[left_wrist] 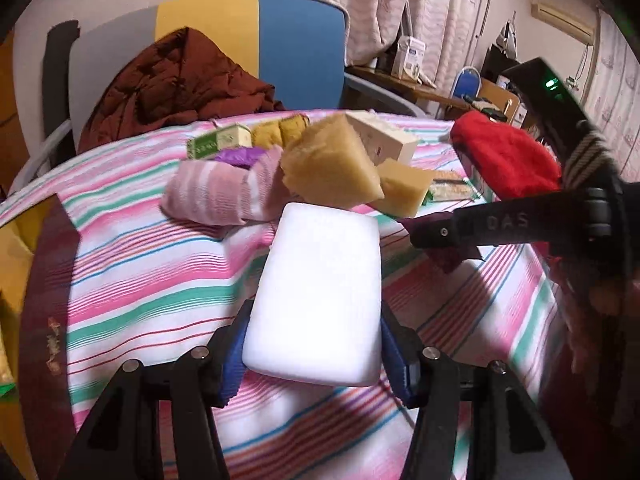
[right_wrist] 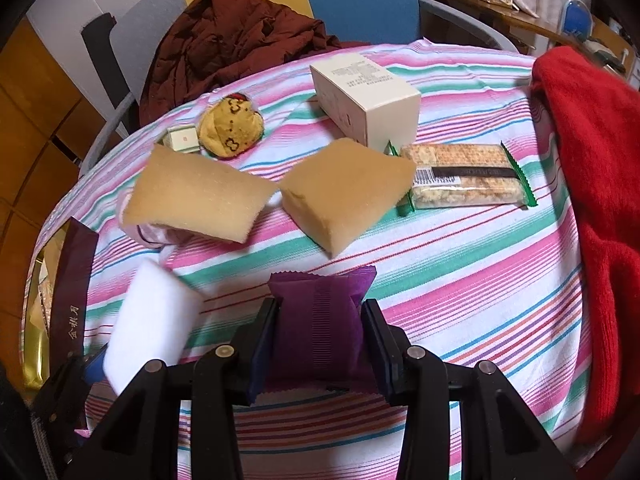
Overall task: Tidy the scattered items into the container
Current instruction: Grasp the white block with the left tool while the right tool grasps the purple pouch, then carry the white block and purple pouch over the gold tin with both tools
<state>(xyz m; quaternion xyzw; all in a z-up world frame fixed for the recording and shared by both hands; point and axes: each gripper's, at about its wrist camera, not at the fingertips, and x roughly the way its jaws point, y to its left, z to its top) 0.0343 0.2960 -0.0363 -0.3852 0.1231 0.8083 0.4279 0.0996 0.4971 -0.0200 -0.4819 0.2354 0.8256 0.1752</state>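
- far left, at the counter's edge: a dark maroon box wall [right_wrist: 74, 280] with gold characters, gold lining inside; contents unclear.
- left tongs [left_wrist: 312, 344], clenched on a white foam block [left_wrist: 316, 300], blue pads pressed to both its long sides; block held above the striped cloth [left_wrist: 140, 280]; in the right wrist view, same block [right_wrist: 154, 320] tilted just beside the box wall.
- behind the block: a rolled pink striped cloth [left_wrist: 216, 196], a purple bit and a green-and-cream small box [left_wrist: 220, 142] beyond it.
- mustard plush toy [right_wrist: 231, 126] with dark clover marks, touching the small cream box [right_wrist: 182, 139] on its left.
- two tan sponges: left sponge [right_wrist: 196, 200] resting on the pink roll, right sponge [right_wrist: 348, 196] flat on the cloth, the two close at their near corners.
- centre, near edge: right tongs [right_wrist: 320, 344], clenched on a purple sachet [right_wrist: 320, 320], zigzag top edge pointing away, sachet lifted over the cloth; same tongs seen from the left wrist view as a black arm at right [left_wrist: 480, 228].
- cream carton [right_wrist: 366, 98] behind the right sponge, printed text on top.
- cracker pack [right_wrist: 464, 180] with green crimped ends, just right of the right sponge, in front of the carton.
- far right: red knitted garment [right_wrist: 592, 200] draped over the counter's edge.
- background: brown quilted jacket [right_wrist: 232, 44] on a blue and yellow chair [right_wrist: 360, 0].
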